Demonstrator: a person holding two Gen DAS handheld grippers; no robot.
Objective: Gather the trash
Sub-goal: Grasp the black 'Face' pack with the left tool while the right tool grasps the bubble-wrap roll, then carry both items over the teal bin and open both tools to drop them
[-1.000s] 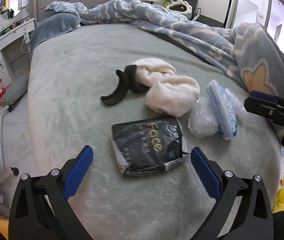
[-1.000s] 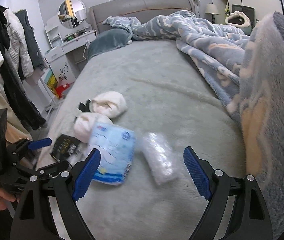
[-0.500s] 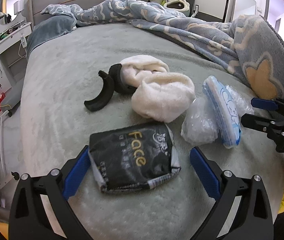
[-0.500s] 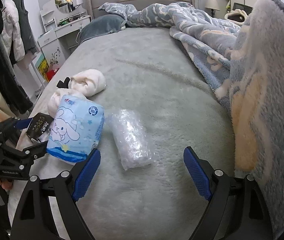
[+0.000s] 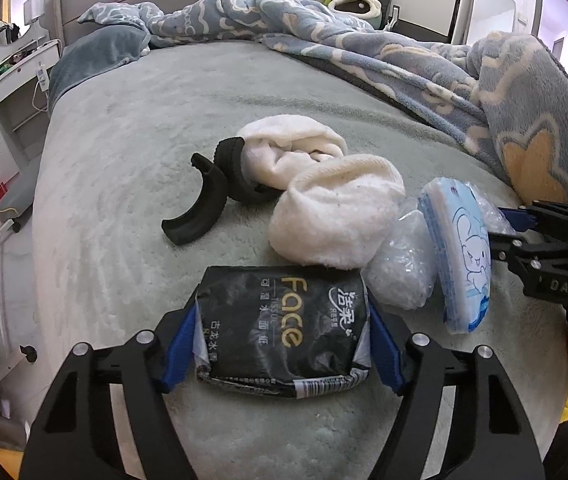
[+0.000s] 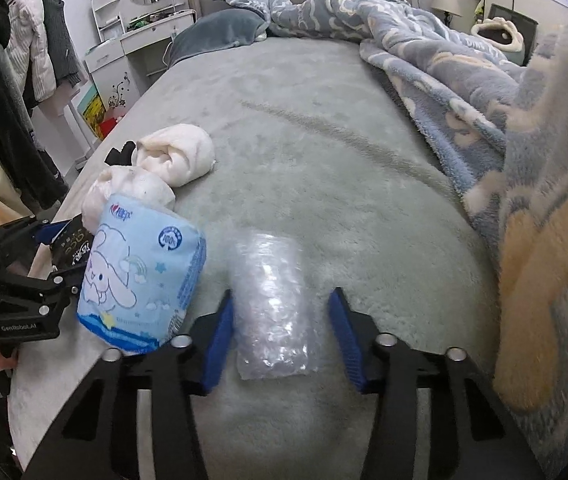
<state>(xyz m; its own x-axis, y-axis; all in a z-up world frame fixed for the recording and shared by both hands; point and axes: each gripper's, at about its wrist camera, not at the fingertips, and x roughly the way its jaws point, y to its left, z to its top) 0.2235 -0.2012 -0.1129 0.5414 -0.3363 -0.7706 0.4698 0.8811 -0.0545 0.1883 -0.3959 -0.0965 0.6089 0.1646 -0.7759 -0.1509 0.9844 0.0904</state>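
Observation:
A black "Face" tissue pack (image 5: 284, 320) lies on the grey-green bed (image 5: 124, 152). My left gripper (image 5: 284, 344) is closing, and its blue pads touch both sides of the pack. A crumpled clear plastic bag (image 6: 272, 300) lies between the fingers of my right gripper (image 6: 282, 336). Its jaws are closing, with a small gap still showing at the right pad. A light-blue cartoon tissue pack (image 6: 140, 272) stands on edge between the two grippers. The left gripper (image 6: 54, 254) shows at the left edge of the right wrist view.
Two white rolled socks (image 5: 332, 212) and a black curved piece (image 5: 200, 212) lie just beyond the black pack. A blue patterned blanket (image 6: 444, 72) is heaped along the right side. A white dresser (image 6: 136, 48) and hanging clothes (image 6: 24, 60) stand left of the bed.
Both grippers moved forward and down over their items. The left jaws narrowed onto the black pack. The right jaws narrowed around the clear bag.

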